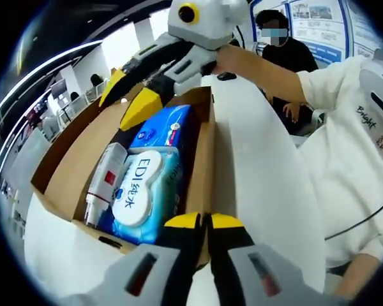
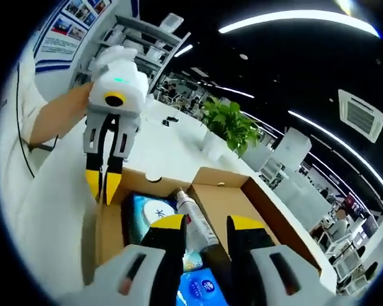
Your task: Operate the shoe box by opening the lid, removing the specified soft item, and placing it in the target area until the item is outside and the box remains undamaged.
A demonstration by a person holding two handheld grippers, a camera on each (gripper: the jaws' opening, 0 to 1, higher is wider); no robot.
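Observation:
The brown shoe box (image 1: 64,178) stands open on the white table. Inside lie a soft pack of wet wipes (image 1: 143,188) with a white oval lid, a blue tissue pack (image 1: 163,131) and a white bottle (image 1: 105,182) with a red label. My left gripper (image 1: 204,221) is shut on the top edge of the box's near side wall (image 1: 207,159); it also shows at the box's edge (image 2: 102,183). My right gripper (image 2: 205,224) hangs open over the box, its jaws either side of the bottle (image 2: 191,220), the wipes pack (image 2: 150,213) just left of them. It reaches in from the far end (image 1: 126,99).
A white table (image 1: 255,191) runs alongside the box. A person in black (image 1: 281,57) sits behind it. A white sleeve (image 1: 351,127) fills the right side. A potted plant (image 2: 233,124) stands on the table beyond the box, with office desks farther back.

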